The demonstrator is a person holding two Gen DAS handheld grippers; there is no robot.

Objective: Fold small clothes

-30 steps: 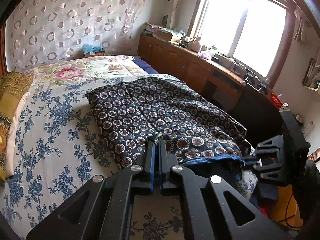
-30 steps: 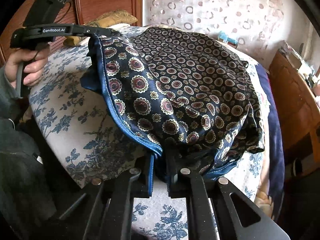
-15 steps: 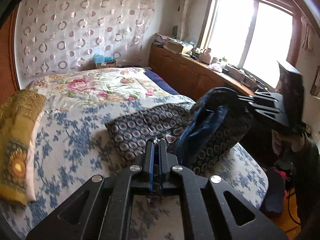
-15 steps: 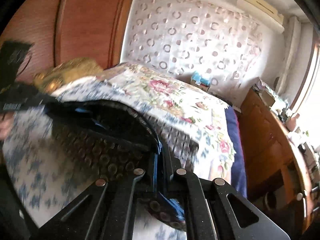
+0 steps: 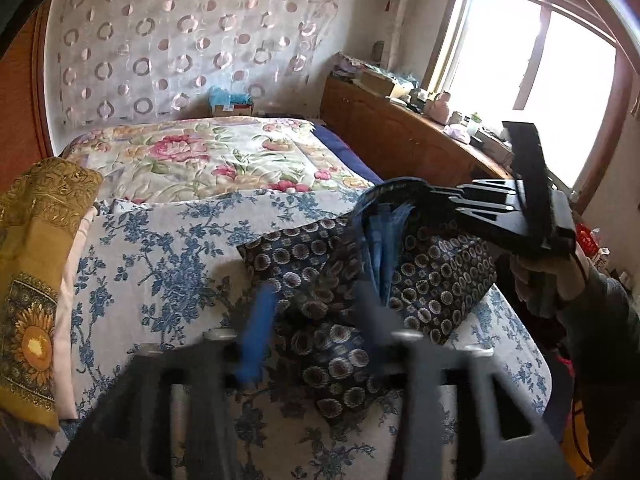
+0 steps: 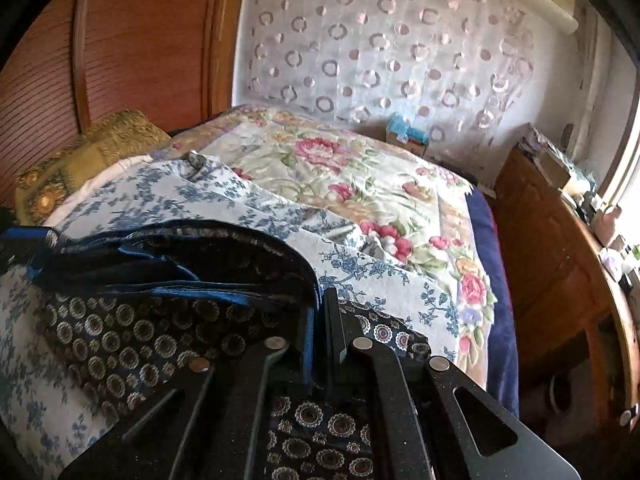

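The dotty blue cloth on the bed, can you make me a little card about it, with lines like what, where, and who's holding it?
what: dotty blue cloth, dark navy with round medallions and a plain blue edge
where: on the blue-flowered sheet of the bed
shape: partly folded, one edge lifted off the bed
right gripper: shut on the blue edge
left gripper: blurred, fingers apart, holding nothing
nearby: yellow sunflower pillow beside the sheet
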